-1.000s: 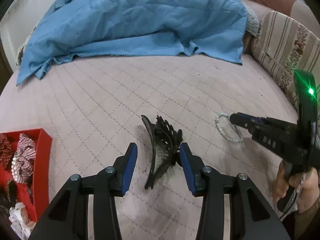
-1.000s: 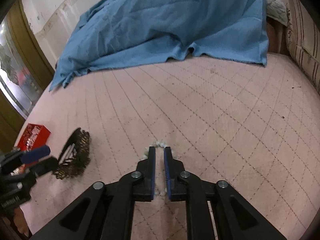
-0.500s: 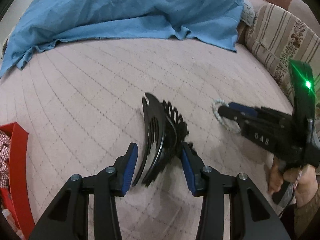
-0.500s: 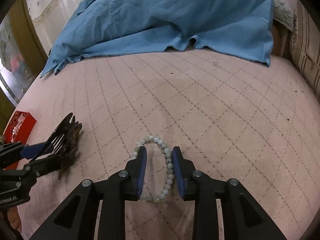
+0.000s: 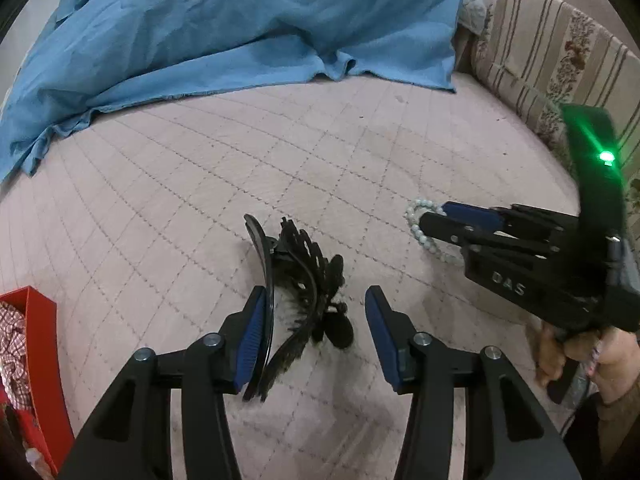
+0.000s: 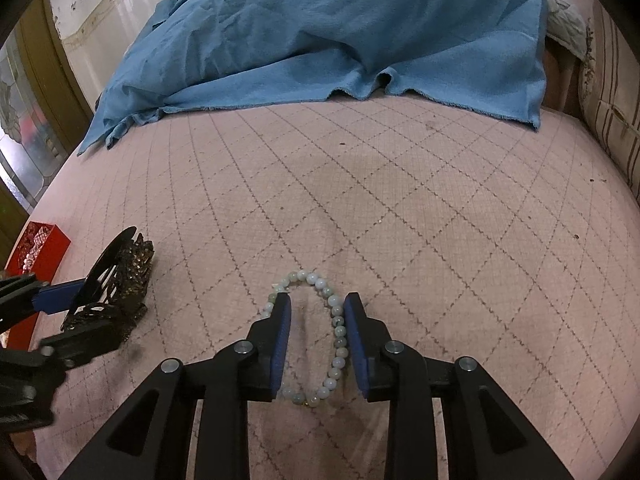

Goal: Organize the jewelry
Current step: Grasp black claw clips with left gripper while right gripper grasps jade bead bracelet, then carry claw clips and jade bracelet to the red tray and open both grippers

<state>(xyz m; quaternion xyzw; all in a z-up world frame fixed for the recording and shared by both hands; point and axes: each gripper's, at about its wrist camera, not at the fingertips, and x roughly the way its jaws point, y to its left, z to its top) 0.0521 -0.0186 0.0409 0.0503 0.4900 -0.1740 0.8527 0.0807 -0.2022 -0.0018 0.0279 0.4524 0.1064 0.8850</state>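
Two tools: one pair of black tongs with blue pads in each hand, both over the pink quilted bed cover [image 6: 420, 184].
Left tongs [image 5: 316, 336]: spread wide, straddling the black plastic claw hair clip [image 5: 298, 276]; left pad touches the clip's outer curved edge, right pad stands apart from it.
Hair clip: lies on the bed cover, tilted on its side, teeth toward the camera; in the right wrist view it sits at far left [image 6: 120, 276], with the left tongs' blue pad against it.
Right tongs [image 6: 318, 344]: spread, lowered around the pale green-white beaded bracelet [image 6: 334, 320]; left pad sits over the loop's left side, right pad just outside the right-hand strand.
Bracelet: flat on the bed cover as an oval loop, not pinched; from the left wrist view it shows at the tip of the right tongs [image 5: 422, 228].
Red open box [image 5: 38, 344]: left edge of the bed cover, holding chequered fabric pieces and pearly items; well apart from the bracelet.
Blue cloth [image 5: 224, 28]: rumpled across the far side of the bed.
Striped cushion [image 5: 544, 56]: far right.
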